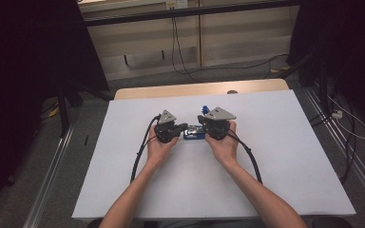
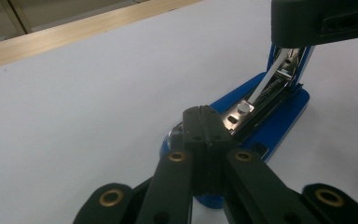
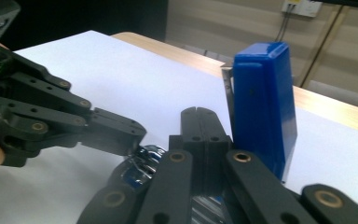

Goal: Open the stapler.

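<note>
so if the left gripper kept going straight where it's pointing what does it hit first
Probably the stapler: the shut left gripper already sits over its front end, aimed along the open metal magazine toward the hinge. Whether it touches yet is unclear.

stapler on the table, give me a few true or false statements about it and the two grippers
1. The stapler is blue. True.
2. Its top cover is folded shut flat on the base. False: it is swung up, baring the metal staple channel.
3. The left gripper has its jaws spread wide. False: they are shut together.
4. The right gripper has its jaws shut. True.
5. The stapler lies on a white sheet. True.
</note>
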Motion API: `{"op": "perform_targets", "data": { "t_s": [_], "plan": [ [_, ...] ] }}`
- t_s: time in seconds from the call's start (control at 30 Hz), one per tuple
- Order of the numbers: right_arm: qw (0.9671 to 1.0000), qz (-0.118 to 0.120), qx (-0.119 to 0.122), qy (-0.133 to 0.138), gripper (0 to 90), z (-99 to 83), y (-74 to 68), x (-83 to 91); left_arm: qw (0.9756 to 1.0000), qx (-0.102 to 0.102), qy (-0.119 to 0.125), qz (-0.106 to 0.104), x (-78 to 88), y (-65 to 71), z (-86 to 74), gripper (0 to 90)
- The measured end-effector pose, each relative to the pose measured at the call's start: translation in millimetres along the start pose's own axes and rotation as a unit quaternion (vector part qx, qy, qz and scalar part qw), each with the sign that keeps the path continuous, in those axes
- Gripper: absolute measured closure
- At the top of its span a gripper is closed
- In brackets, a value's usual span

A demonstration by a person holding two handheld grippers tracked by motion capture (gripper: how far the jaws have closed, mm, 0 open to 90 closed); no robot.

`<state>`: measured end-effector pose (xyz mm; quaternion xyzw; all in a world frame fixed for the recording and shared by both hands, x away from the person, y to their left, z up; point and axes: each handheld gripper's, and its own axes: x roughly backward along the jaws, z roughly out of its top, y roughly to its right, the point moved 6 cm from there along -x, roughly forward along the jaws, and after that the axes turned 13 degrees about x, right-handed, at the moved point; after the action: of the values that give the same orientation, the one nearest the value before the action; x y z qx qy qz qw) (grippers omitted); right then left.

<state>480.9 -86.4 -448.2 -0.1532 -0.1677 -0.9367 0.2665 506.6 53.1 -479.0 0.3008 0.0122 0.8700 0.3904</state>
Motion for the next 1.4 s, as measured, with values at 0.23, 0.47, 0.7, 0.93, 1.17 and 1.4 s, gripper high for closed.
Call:
{"op": "perform_targets", "data": {
  "t_s": [0.23,0.47,0.7,0.93,1.17,1.4],
  "plan": [
    [1.0000,-0.005,-0.006,-0.001,90.0,-3.0,2.8,2.3,1.0000,0.002,0.001,-0.002,-0.1,0.1,-0.1,90.0],
    [0.9997,-0.019,-0.017,0.004,90.0,-5.2,8.3,7.1,1.0000,0.002,0.003,-0.002,-0.1,0.0,-0.5,90.0],
    [0.9993,-0.026,-0.026,0.011,90.0,-5.4,11.9,9.9,1.0000,0.003,0.003,-0.002,0.0,-0.1,-0.5,90.0],
    [0.9988,-0.035,-0.029,0.016,90.0,-6.2,19.7,15.4,1.0000,0.002,0.004,-0.003,0.1,-0.5,-0.8,90.0],
    [0.9989,-0.036,-0.028,0.012,90.0,-8.3,23.9,19.0,1.0000,0.002,0.004,-0.003,0.2,-0.3,-1.0,90.0],
    [0.9985,-0.047,-0.026,0.013,90.0,-9.1,33.6,27.5,1.0000,0.002,0.004,-0.003,0.3,-0.3,-1.1,90.0]
  ]
}}
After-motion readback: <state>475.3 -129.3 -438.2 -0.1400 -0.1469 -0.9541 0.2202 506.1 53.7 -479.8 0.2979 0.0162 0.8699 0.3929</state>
